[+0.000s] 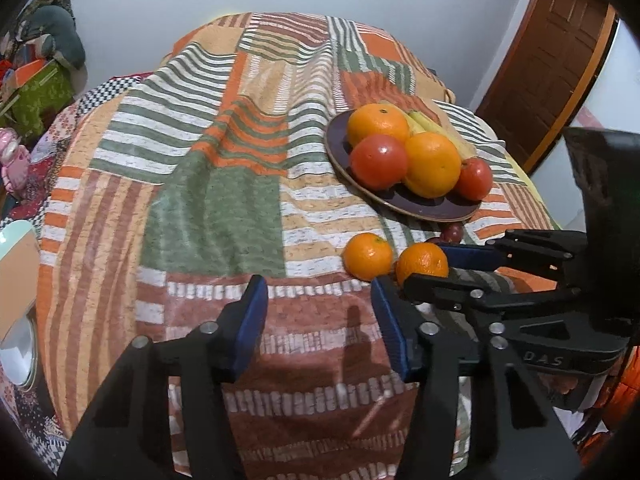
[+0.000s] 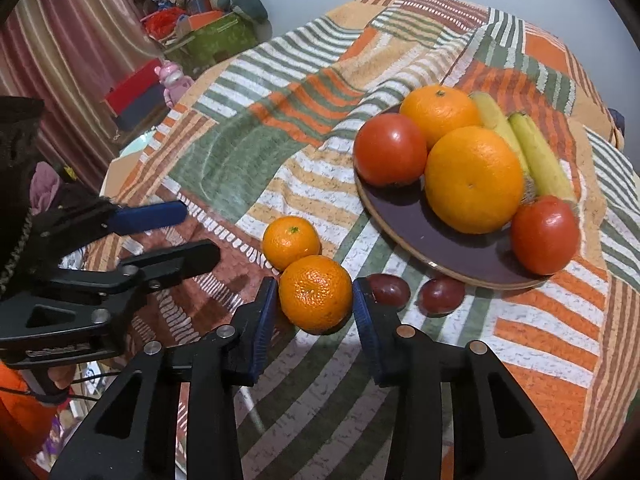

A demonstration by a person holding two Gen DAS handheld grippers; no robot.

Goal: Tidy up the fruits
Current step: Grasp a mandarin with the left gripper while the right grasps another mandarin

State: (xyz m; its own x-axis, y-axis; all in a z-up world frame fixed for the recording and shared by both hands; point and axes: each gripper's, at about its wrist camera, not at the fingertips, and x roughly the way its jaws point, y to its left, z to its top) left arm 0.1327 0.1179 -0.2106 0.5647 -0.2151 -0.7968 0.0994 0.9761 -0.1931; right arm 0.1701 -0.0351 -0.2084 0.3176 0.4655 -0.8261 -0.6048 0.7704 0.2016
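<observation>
**fruitguy:** Mandarin [image 2: 315, 293] is sitting right between the blue pads of the right gripper [image 2: 314, 304]. Pads look pressed against both sides of it, so I'd call that pinched, though I can't tell if it's off the patchwork bedspread [image 2: 240, 152] yet or just resting on it. The left gripper [image 1: 318, 322] is spread wide with nothing between its fingers, hovering over the cloth near the front.

**peel_me:** So how far along is the whole thing?

**fruitguy:** Over halfway, I reckon. The dark plate [image 2: 420, 236] already holds two big oranges, one at the back [image 2: 440, 114] and one in front [image 2: 474, 180], plus two tomatoes, one on the left [image 2: 390, 150] and one on the right [image 2: 545, 234], and a couple of bananas [image 2: 536, 156] behind them.

**peel_me:** What's still loose?

**fruitguy:** The gripped mandarin, a second mandarin [image 2: 291, 242] touching it just behind, and two small dark red fruits, one [image 2: 390, 289] right beside the right pad and another [image 2: 443, 296] near the plate's front rim. Plums maybe, too small to say for sure.

**peel_me:** Room left on the plate?

**fruitguy:** Bare patch at the front left, so my guess is the mandarin goes there. Four pieces to go.
</observation>
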